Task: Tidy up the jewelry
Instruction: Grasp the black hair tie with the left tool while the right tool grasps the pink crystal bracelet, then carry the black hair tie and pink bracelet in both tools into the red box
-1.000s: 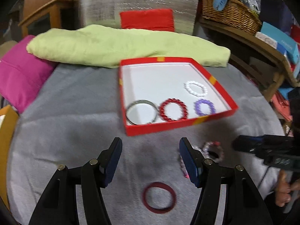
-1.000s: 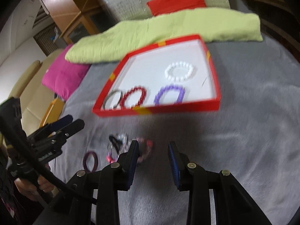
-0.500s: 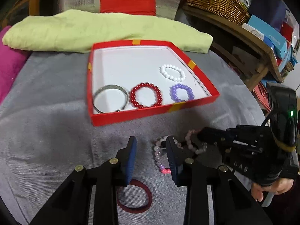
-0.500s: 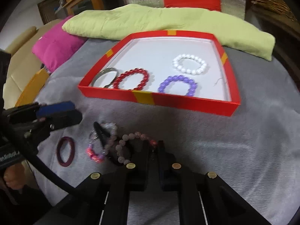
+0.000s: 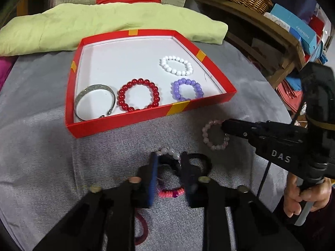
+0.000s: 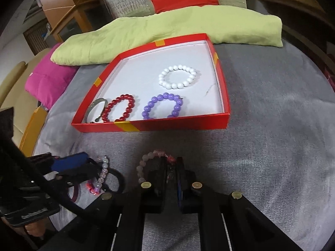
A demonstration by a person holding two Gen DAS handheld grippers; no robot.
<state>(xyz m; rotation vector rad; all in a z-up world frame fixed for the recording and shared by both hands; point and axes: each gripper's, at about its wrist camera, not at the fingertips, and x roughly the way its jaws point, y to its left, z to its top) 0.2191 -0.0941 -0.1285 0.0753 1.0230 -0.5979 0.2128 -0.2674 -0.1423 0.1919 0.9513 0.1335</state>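
Red tray (image 5: 125, 123) sits on grey cloth (image 5: 41, 146), 4 items inside: silver bangle (image 5: 95, 100) at near-left corner, red bead bracelet (image 5: 138, 95) next to it, purple bead bracelet (image 5: 187, 89) to the right, white bead bracelet (image 5: 176, 65) behind the purple.

L gripper (image 5: 167, 173): jaws part open, narrow gap. They straddle a mixed pink/clear bead bracelet (image 5: 170, 192) lying tangled w/ a black hair tie (image 5: 201, 161) on the cloth. Contact w/ the beads: cannot tell.

R gripper (image 6: 172, 175): jaws nearly together, pinching the pale pink bead bracelet (image 6: 144, 163) at its red-thread end; the loop hangs out to the gripper's left, near the cloth, in front of the tray.

Dark red band (image 5: 141, 230) lies on the cloth under the L gripper body, part hidden. Green cushion (image 5: 104, 25) lies behind the tray.
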